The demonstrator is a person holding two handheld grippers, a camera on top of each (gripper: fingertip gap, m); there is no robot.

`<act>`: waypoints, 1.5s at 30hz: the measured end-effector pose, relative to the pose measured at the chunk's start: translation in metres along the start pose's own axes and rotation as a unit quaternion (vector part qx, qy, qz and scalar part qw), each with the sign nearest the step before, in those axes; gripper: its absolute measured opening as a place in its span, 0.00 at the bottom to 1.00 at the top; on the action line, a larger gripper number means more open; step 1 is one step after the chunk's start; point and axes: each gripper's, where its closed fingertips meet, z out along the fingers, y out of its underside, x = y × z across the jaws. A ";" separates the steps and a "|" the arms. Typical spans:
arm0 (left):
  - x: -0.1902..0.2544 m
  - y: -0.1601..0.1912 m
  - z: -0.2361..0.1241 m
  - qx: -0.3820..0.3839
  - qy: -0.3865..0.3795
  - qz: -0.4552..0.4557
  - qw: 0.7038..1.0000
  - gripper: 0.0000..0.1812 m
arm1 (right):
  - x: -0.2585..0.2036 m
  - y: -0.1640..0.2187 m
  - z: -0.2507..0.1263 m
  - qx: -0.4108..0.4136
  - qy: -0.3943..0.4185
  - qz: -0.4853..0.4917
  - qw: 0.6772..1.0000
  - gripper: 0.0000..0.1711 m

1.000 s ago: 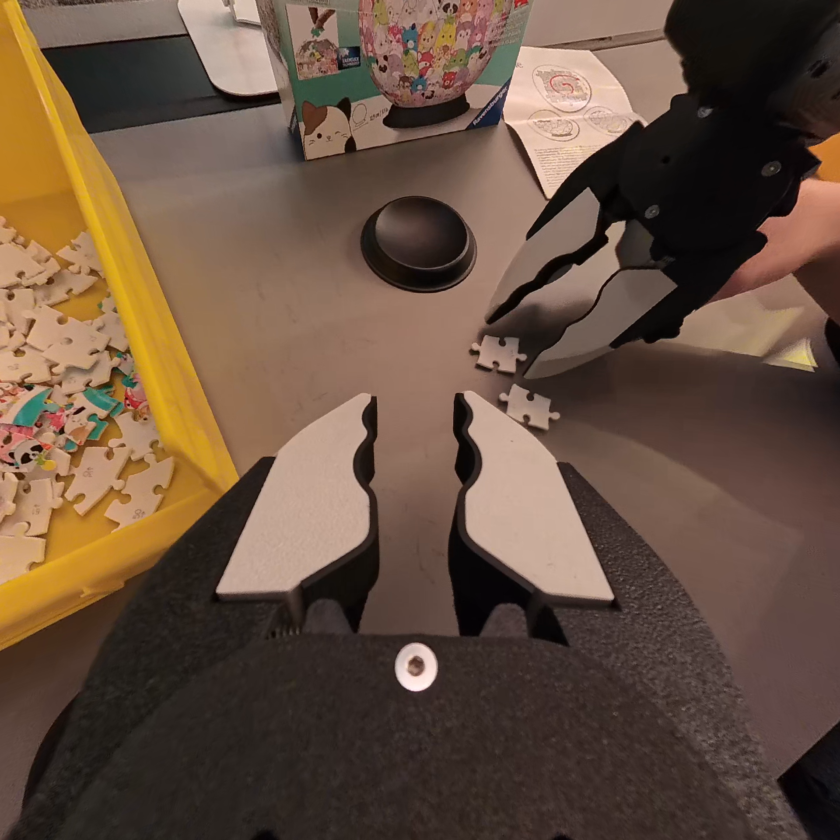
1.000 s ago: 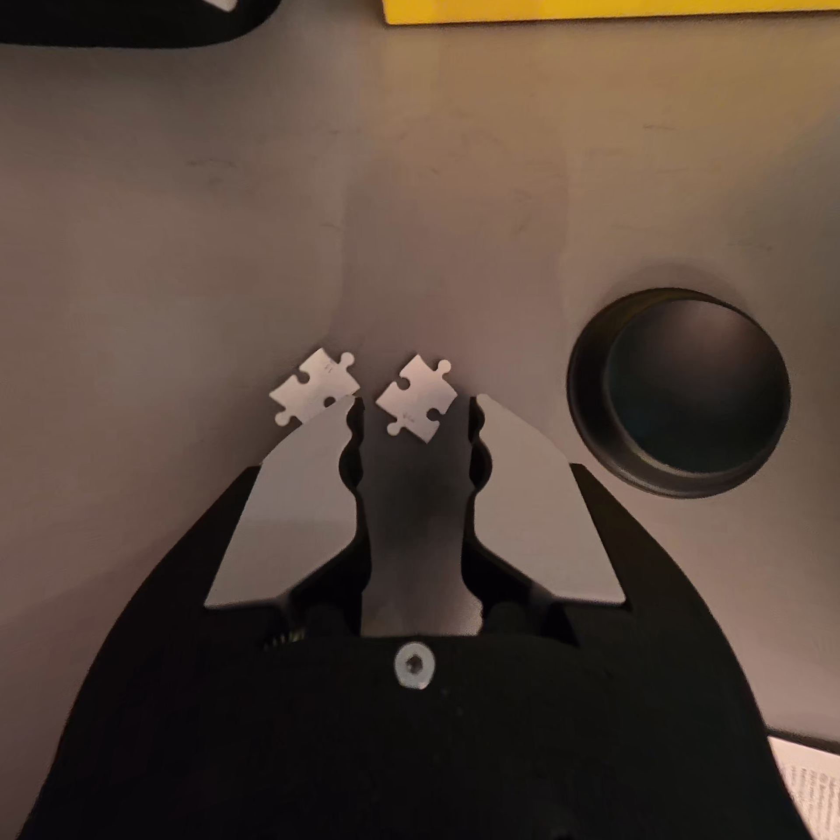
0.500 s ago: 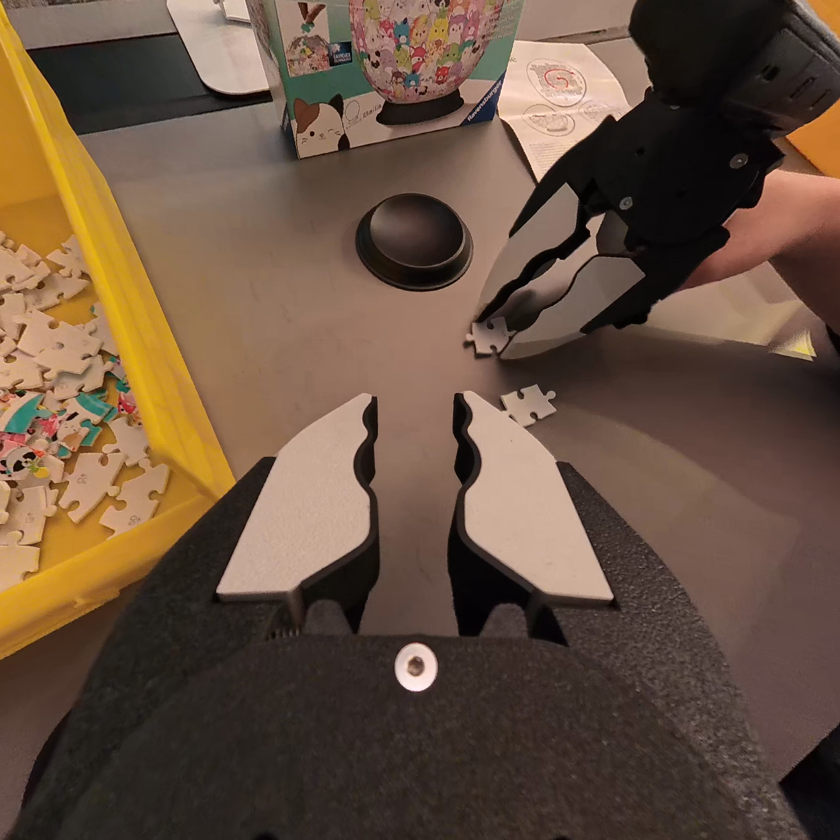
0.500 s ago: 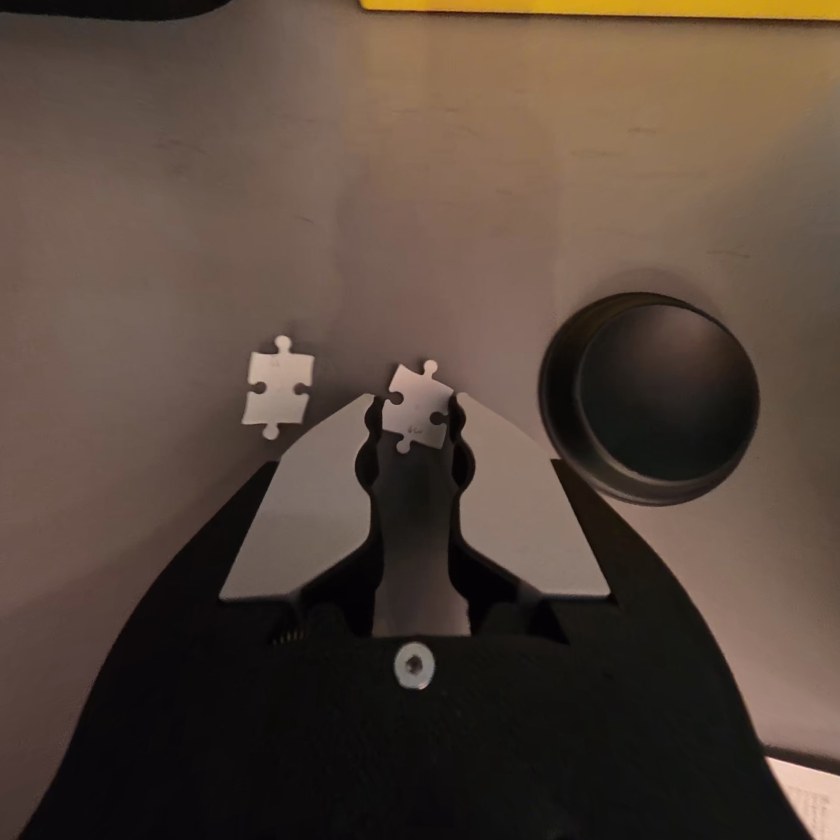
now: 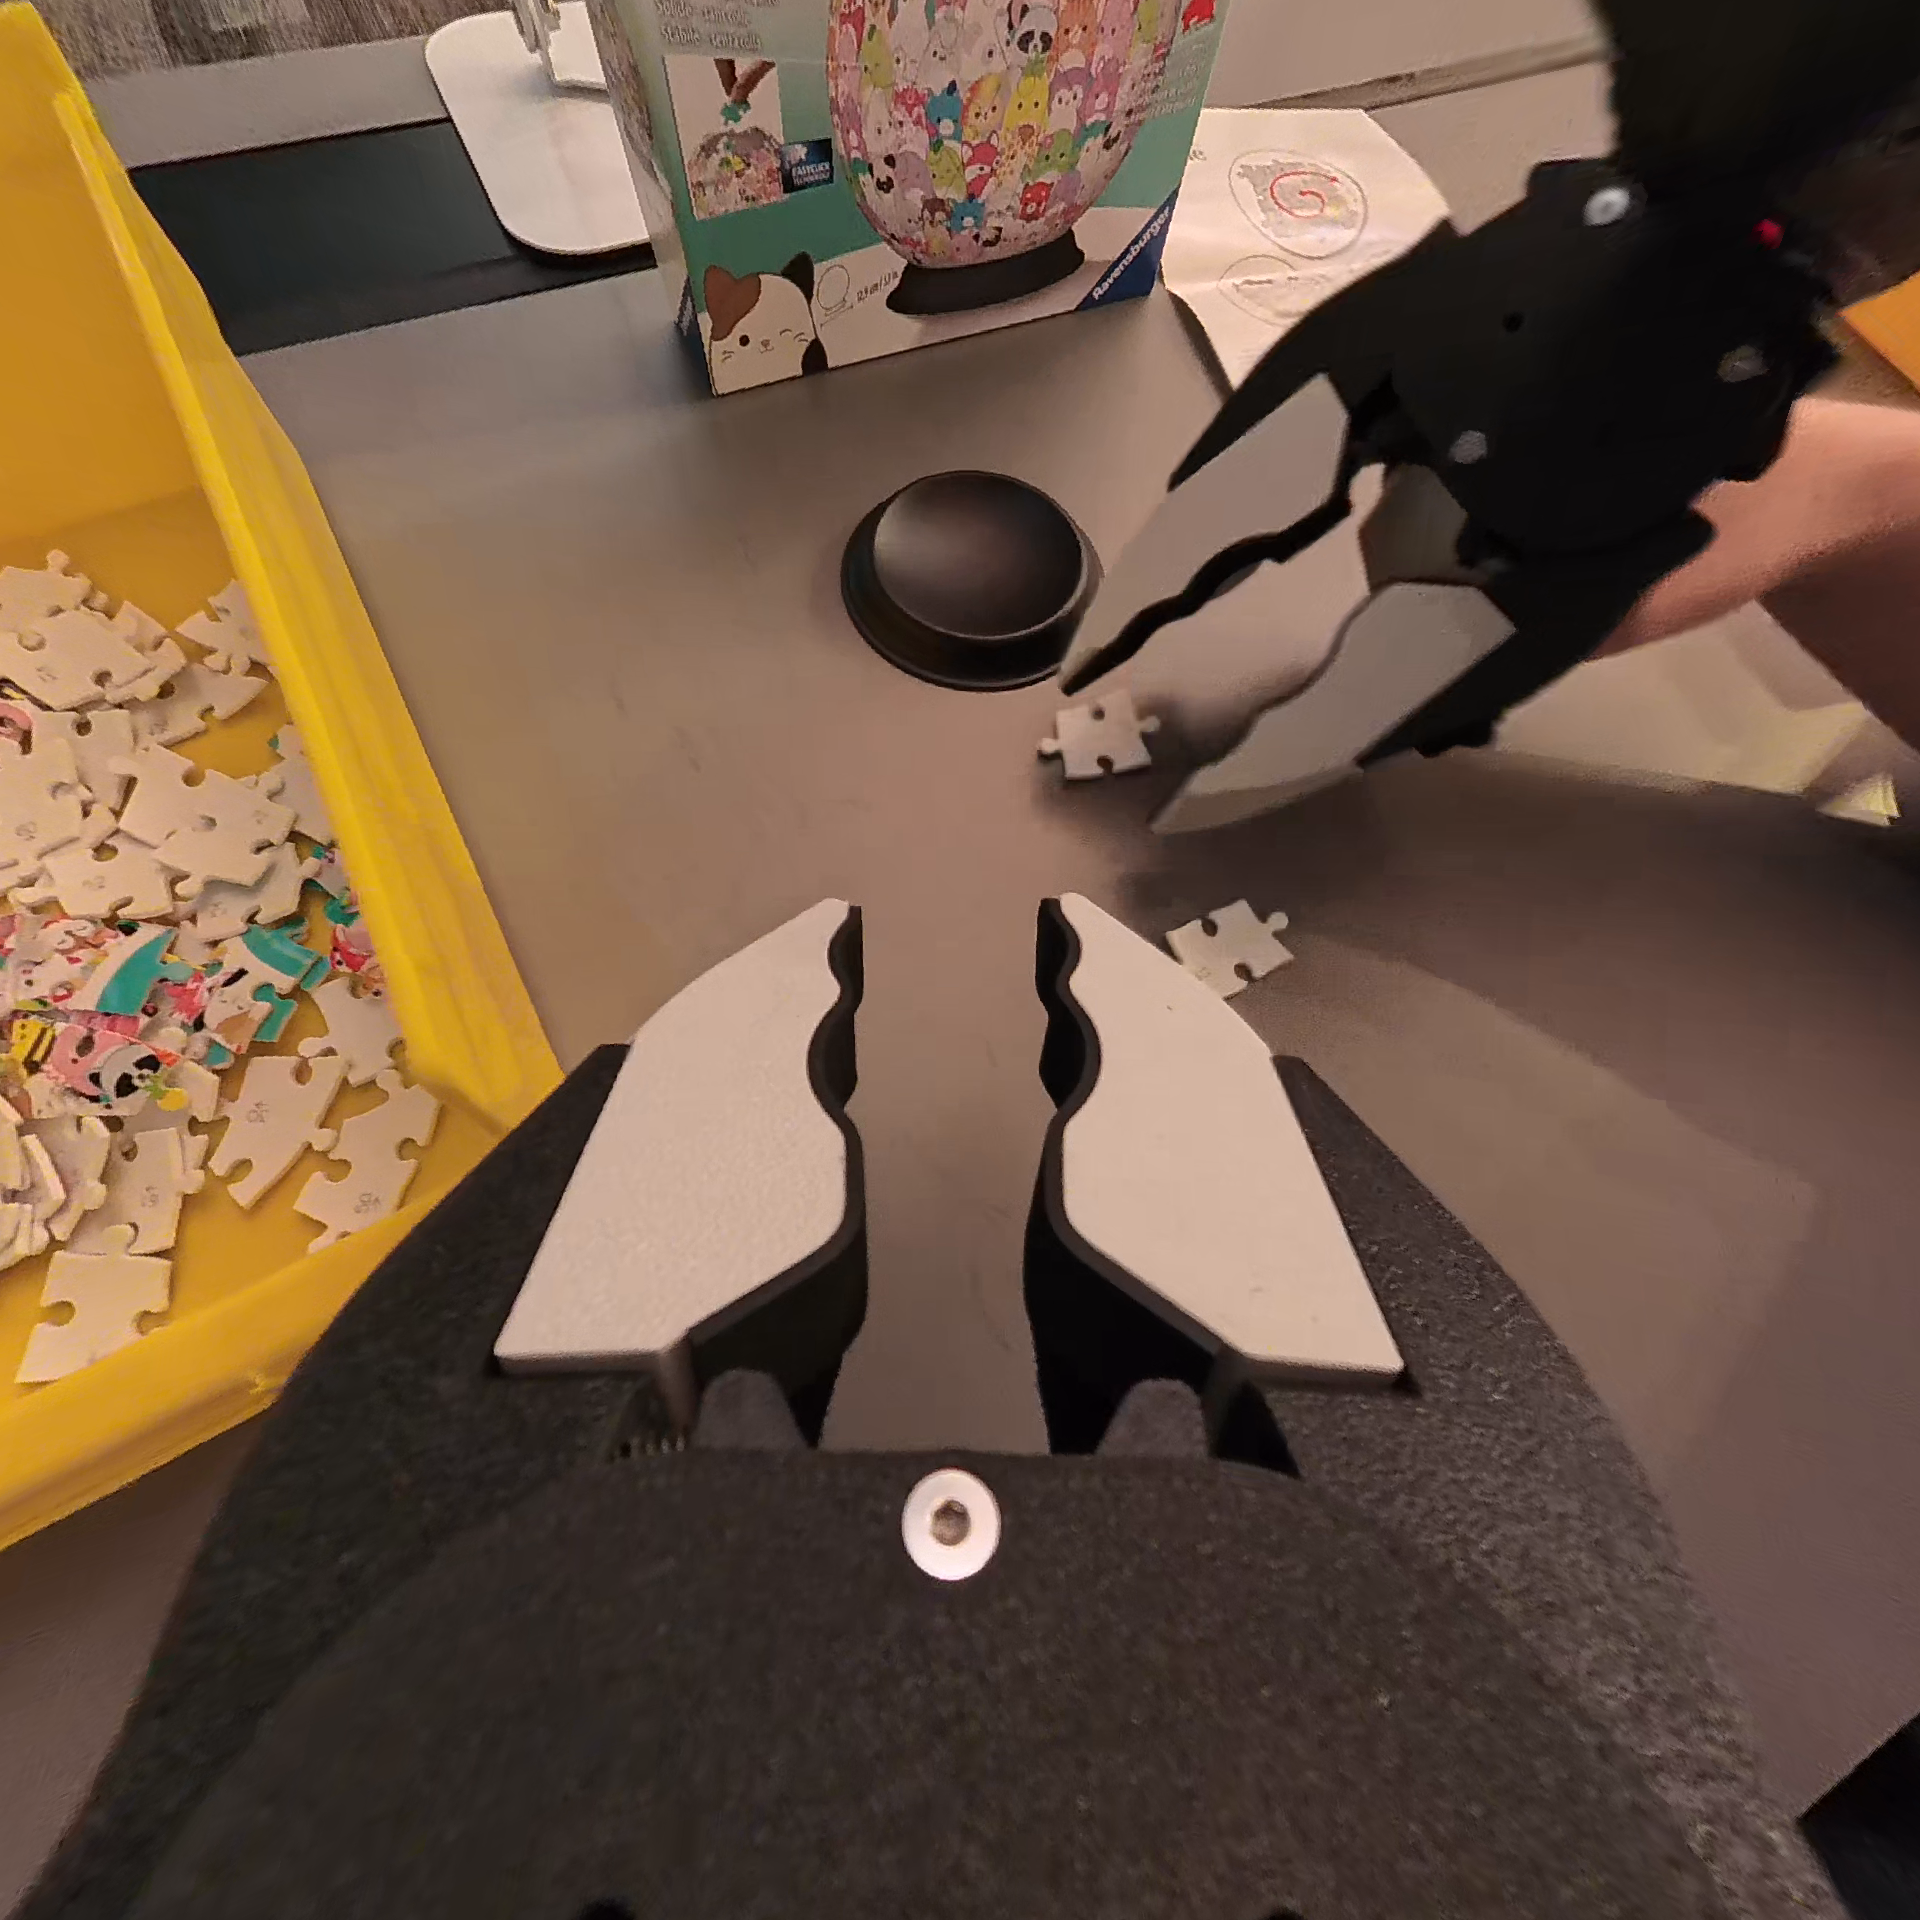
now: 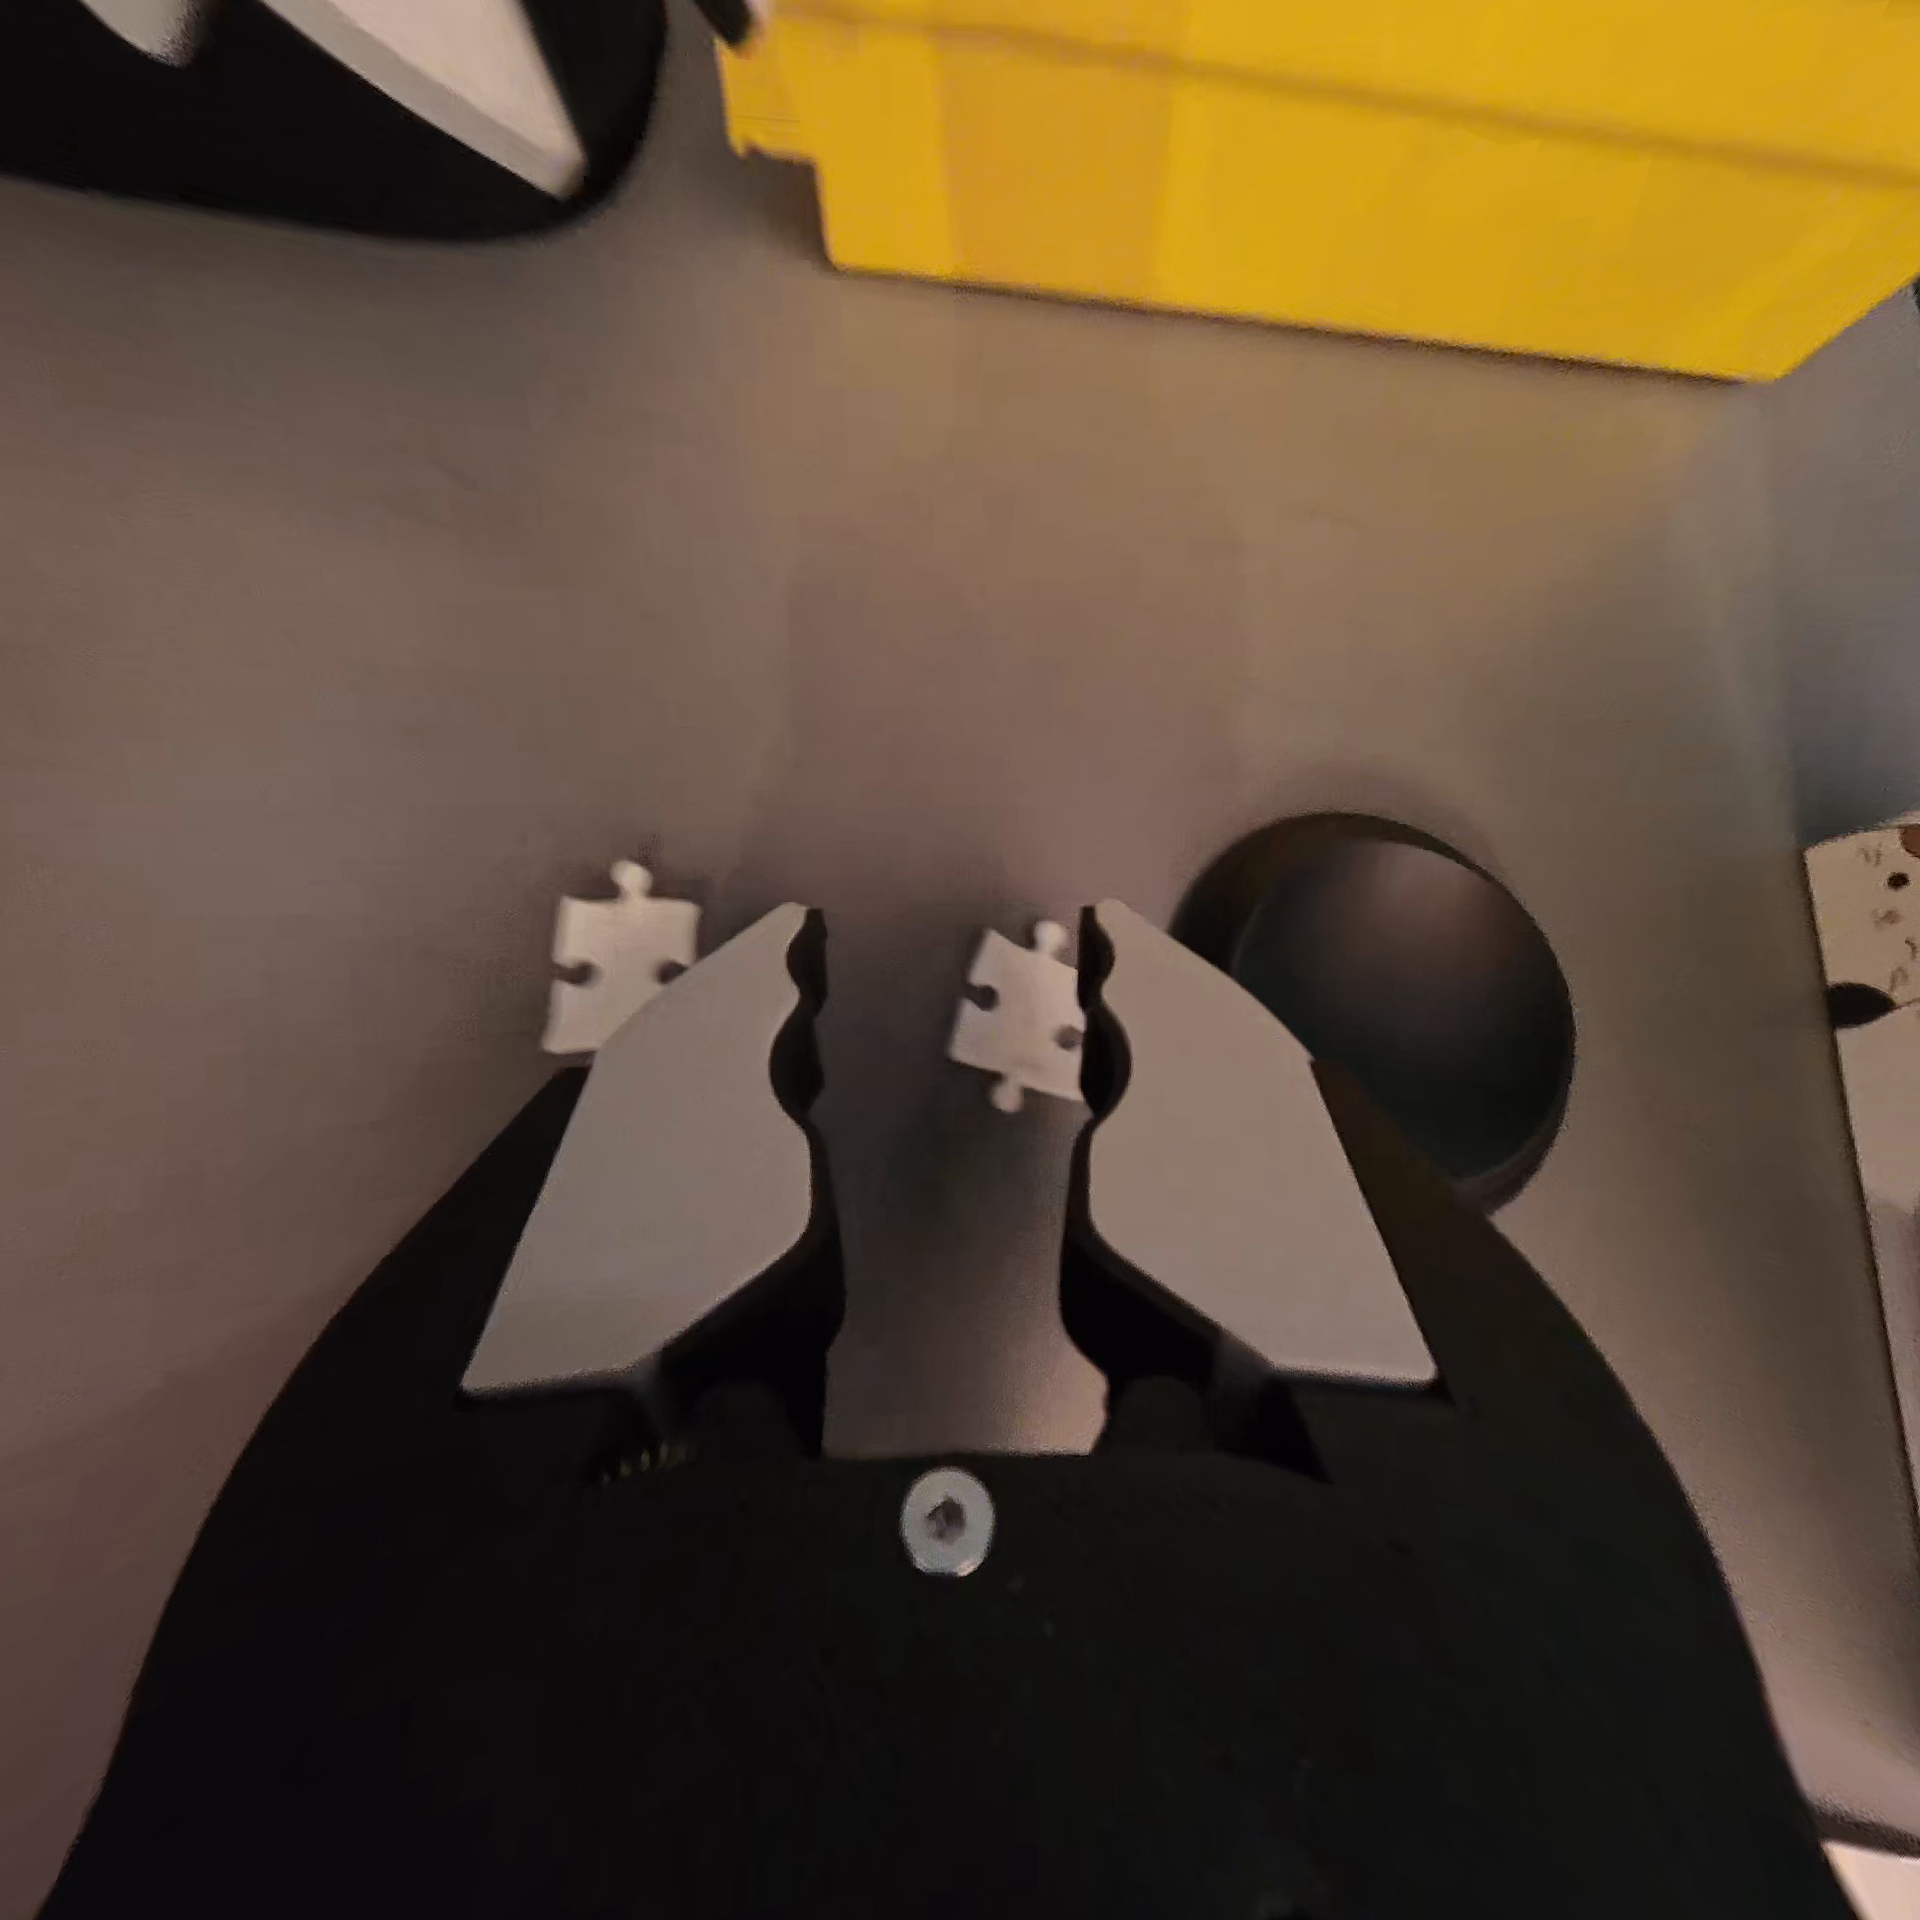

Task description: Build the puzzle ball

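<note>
Two white puzzle pieces lie face down on the grey table. One piece (image 5: pixel 1101 736) (image 6: pixel 1023 1013) lies between the open fingers of my right gripper (image 5: pixel 1112 753) (image 6: pixel 951 914), close to its right finger. The other piece (image 5: pixel 1231 945) (image 6: pixel 613 951) lies beside my left gripper's right finger. My left gripper (image 5: pixel 948 914) is open and empty above bare table. The black round stand (image 5: pixel 971 577) (image 6: pixel 1392 997) sits just beyond the pieces. A yellow bin (image 5: pixel 312 644) (image 6: pixel 1299 177) at the left holds several loose pieces (image 5: pixel 156 894).
The puzzle's box (image 5: pixel 914 177) stands upright at the back of the table. A paper instruction sheet (image 5: pixel 1299 229) lies to its right. A person's forearm (image 5: pixel 1818 540) holds the right gripper. A white flat base (image 5: pixel 540 156) lies behind the box. The tips of one gripper are about 11 centimeters away from the tips of the other. The white flat base (image 5: pixel 540 156) is about 35 centimeters from my right fingertips.
My right gripper had closed in on the piece near the stand and has now opened wide and lifted back a little; the piece lies flat on the table. My left gripper stayed open.
</note>
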 end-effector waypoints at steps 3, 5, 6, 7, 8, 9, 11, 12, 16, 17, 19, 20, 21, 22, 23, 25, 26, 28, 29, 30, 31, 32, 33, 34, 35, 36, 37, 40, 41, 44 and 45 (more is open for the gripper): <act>-0.005 -0.003 -0.005 0.004 -0.008 -0.003 1.000 0.18 | -0.028 -0.008 -0.003 -0.013 -0.009 0.003 1.000 0.34; -0.007 -0.003 -0.008 0.002 -0.011 -0.004 1.000 0.18 | -0.042 -0.005 -0.002 -0.037 -0.012 -0.004 0.999 0.34; -0.008 -0.003 -0.010 0.000 -0.015 -0.002 1.000 0.18 | -0.049 -0.004 0.000 -0.047 -0.017 -0.002 0.999 0.34; -0.009 -0.003 -0.011 -0.002 -0.018 0.001 1.000 0.18 | -0.054 -0.003 0.002 -0.052 -0.021 -0.001 0.998 0.34; -0.010 -0.003 -0.012 -0.003 -0.020 0.003 1.000 0.18 | -0.058 -0.002 0.003 -0.055 -0.022 -0.002 0.998 0.33; -0.010 -0.003 -0.013 -0.003 -0.021 0.004 1.000 0.18 | -0.060 0.000 0.005 -0.059 -0.020 -0.006 0.998 0.33; -0.010 -0.004 -0.015 -0.001 -0.023 0.004 1.000 0.18 | -0.063 0.006 0.007 -0.075 -0.022 -0.008 0.997 0.32; -0.010 -0.005 -0.015 0.001 -0.023 0.003 1.000 0.18 | -0.064 0.009 0.009 -0.081 -0.027 -0.006 0.996 0.31; -0.013 -0.007 -0.016 0.004 -0.027 0.001 1.000 0.18 | -0.067 0.009 0.009 -0.083 -0.042 -0.004 0.996 0.26; -0.013 -0.007 -0.016 0.004 -0.028 0.001 1.000 0.18 | -0.067 0.010 0.009 -0.084 -0.044 -0.005 0.996 0.25; -0.014 -0.008 -0.017 0.005 -0.030 0.000 1.000 0.18 | -0.068 0.011 0.009 -0.084 -0.050 -0.004 0.995 0.22; -0.015 -0.009 -0.017 0.006 -0.030 -0.001 1.000 0.18 | -0.067 0.011 0.008 -0.084 -0.051 -0.005 0.995 0.21; -0.015 -0.010 -0.017 0.008 -0.030 -0.002 1.000 0.18 | -0.066 0.012 0.008 -0.085 -0.050 -0.005 0.995 0.20; -0.015 -0.010 -0.018 0.009 -0.030 -0.002 1.000 0.18 | -0.065 0.013 0.007 -0.086 -0.050 -0.005 0.995 0.19; -0.015 -0.010 -0.018 0.008 -0.030 -0.001 1.000 0.18 | -0.064 0.013 0.007 -0.087 -0.050 -0.005 0.995 0.17; -0.015 -0.010 -0.018 0.007 -0.031 -0.001 1.000 0.18 | -0.061 0.015 0.006 -0.086 -0.050 -0.001 0.995 0.17; -0.015 -0.010 -0.018 0.007 -0.030 0.000 1.000 0.18 | -0.060 0.015 0.005 -0.085 -0.051 0.002 0.995 0.17; -0.015 -0.009 -0.018 0.007 -0.031 0.000 1.000 0.18 | -0.057 0.016 0.005 -0.083 -0.051 0.007 0.995 0.15; -0.015 -0.009 -0.017 0.006 -0.030 -0.001 1.000 0.18 | -0.056 0.017 0.005 -0.082 -0.051 0.008 0.995 0.15; -0.015 -0.008 -0.018 0.006 -0.030 -0.002 1.000 0.18 | -0.056 0.017 0.004 -0.081 -0.054 0.008 0.995 0.15; -0.016 -0.008 -0.018 0.005 -0.030 -0.002 1.000 0.18 | -0.056 0.017 0.004 -0.080 -0.057 0.005 0.995 0.16; -0.016 -0.008 -0.018 0.005 -0.031 -0.002 1.000 0.18 | -0.056 0.017 0.004 -0.079 -0.056 0.002 0.995 0.17; -0.016 -0.008 -0.018 0.006 -0.031 -0.003 1.000 0.18 | -0.056 0.016 0.004 -0.076 -0.053 -0.001 0.996 0.20; -0.016 -0.008 -0.019 0.007 -0.030 -0.004 1.000 0.18 | -0.057 0.014 0.004 -0.071 -0.054 -0.003 0.996 0.21; -0.016 -0.008 -0.019 0.007 -0.030 -0.004 1.000 0.18 | -0.060 0.012 0.005 -0.065 -0.059 -0.005 0.996 0.23; -0.016 -0.007 -0.019 0.007 -0.030 -0.004 1.000 0.18 | -0.061 0.010 0.006 -0.061 -0.059 -0.006 0.996 0.24; -0.017 -0.007 -0.019 0.007 -0.031 -0.004 1.000 0.18 | -0.060 0.009 0.008 -0.061 -0.054 -0.008 0.997 0.25; -0.016 -0.007 -0.018 0.007 -0.029 -0.005 1.000 0.18 | -0.059 0.009 0.012 -0.066 -0.051 -0.005 0.996 0.24; -0.016 -0.007 -0.018 0.007 -0.028 -0.006 1.000 0.18 | -0.058 0.009 0.012 -0.069 -0.054 0.001 0.996 0.22; -0.016 -0.007 -0.019 0.007 -0.029 -0.006 1.000 0.18 | -0.057 0.010 0.012 -0.069 -0.061 0.009 0.996 0.17; -0.016 -0.007 -0.019 0.007 -0.030 -0.006 1.000 0.18 | -0.056 0.010 0.012 -0.069 -0.059 0.011 0.996 0.16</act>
